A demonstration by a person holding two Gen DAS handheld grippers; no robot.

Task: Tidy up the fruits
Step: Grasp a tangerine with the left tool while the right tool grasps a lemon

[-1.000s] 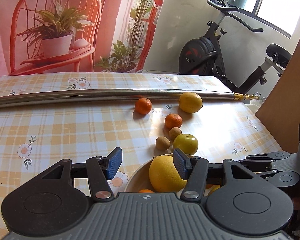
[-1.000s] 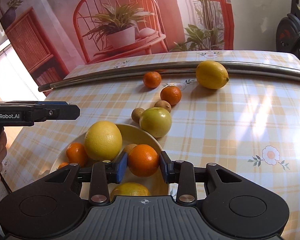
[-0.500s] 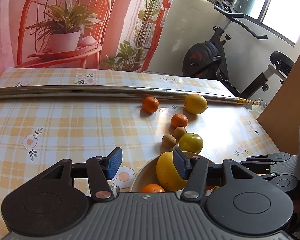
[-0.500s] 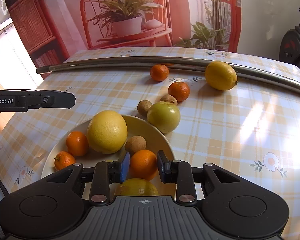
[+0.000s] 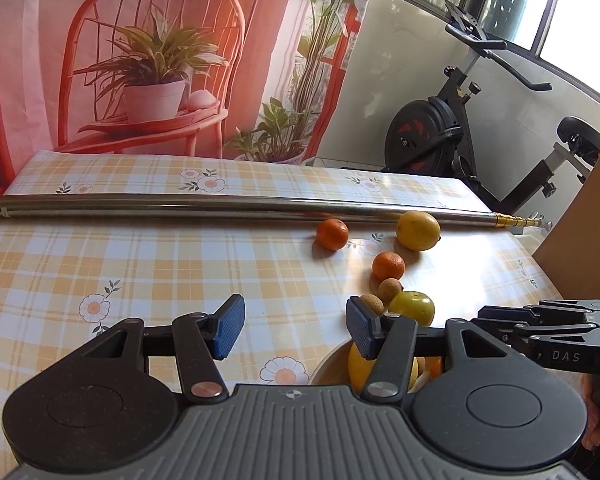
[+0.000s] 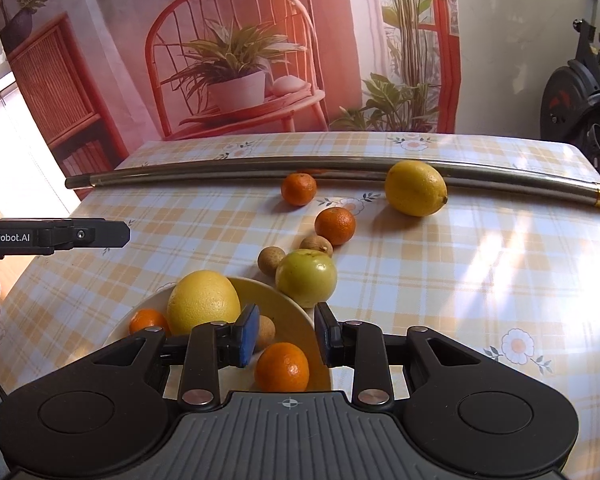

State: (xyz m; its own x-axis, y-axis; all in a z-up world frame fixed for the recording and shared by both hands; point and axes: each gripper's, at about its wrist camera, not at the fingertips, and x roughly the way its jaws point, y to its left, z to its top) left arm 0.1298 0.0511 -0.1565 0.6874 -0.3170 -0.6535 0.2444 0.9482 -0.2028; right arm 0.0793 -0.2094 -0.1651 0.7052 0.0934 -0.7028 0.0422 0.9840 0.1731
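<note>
- Fruits lie partly in the plate [image 6: 300, 320] and partly loose on the checked table [image 6: 480, 280].
- In the plate: a big yellow grapefruit [image 6: 203, 299] at the back left, a small mandarin [image 6: 148, 320] just left of it, a brown longan [image 6: 265, 331] beside it, and an orange [image 6: 282, 367] at the front.
- The orange sits on the plate between and just below the right gripper [image 6: 286, 334], whose fingers stand apart, not touching it.
- A green apple [image 6: 306, 278] rests on the table against the plate's far rim, with two more longans just behind it.
- Farther back lie two mandarins and a lemon [image 6: 415, 188], the lemon touching a metal rod [image 6: 220, 174].
- The left gripper [image 5: 294, 326] hovers over the table left of the plate, fingers wide apart and holding nothing.
</note>
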